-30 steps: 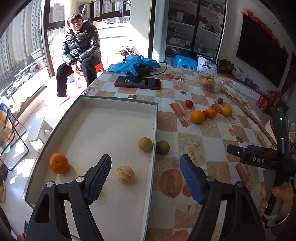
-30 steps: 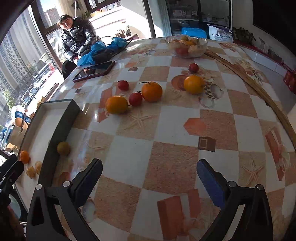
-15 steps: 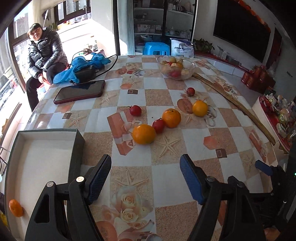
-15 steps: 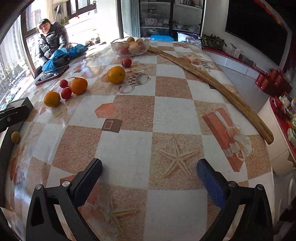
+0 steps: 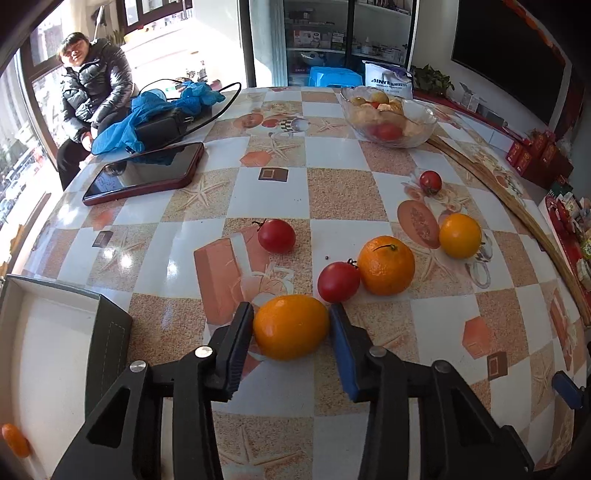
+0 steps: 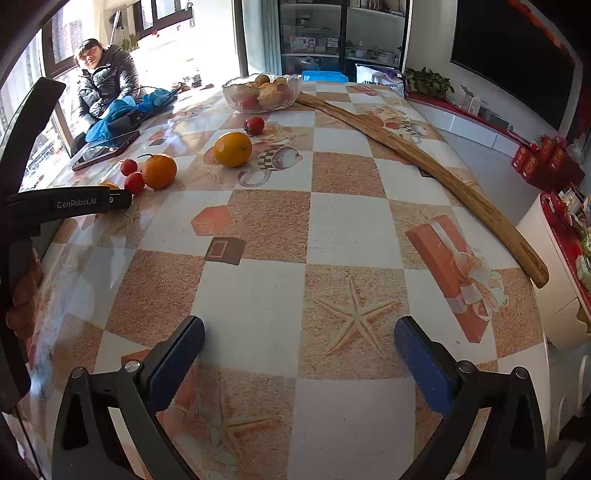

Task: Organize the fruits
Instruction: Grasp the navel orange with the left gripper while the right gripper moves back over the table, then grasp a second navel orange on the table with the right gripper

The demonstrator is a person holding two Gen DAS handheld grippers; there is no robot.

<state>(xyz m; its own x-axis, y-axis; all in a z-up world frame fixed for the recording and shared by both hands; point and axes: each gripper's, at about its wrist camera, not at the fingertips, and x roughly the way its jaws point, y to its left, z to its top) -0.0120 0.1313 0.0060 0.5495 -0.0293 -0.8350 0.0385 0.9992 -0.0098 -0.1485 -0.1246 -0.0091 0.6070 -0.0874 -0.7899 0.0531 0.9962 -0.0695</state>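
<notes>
Between your fingers: the yellow-orange fruit sat on the tabletop, long axis crosswise, spanning the gap of your left gripper.
Finger state: your left pads looked to touch it on both sides; your right gripper gaped wide over bare tabletop.
Nearer hand: your left.
Destination: the tray lay to the left.
Crowding: a red tomato sat just beyond the right finger, touching an orange.

A home living room: patterned oilcloth on the desk, glass fruit bowl far, dark television right, display cabinet behind, seated person by the window.
</notes>
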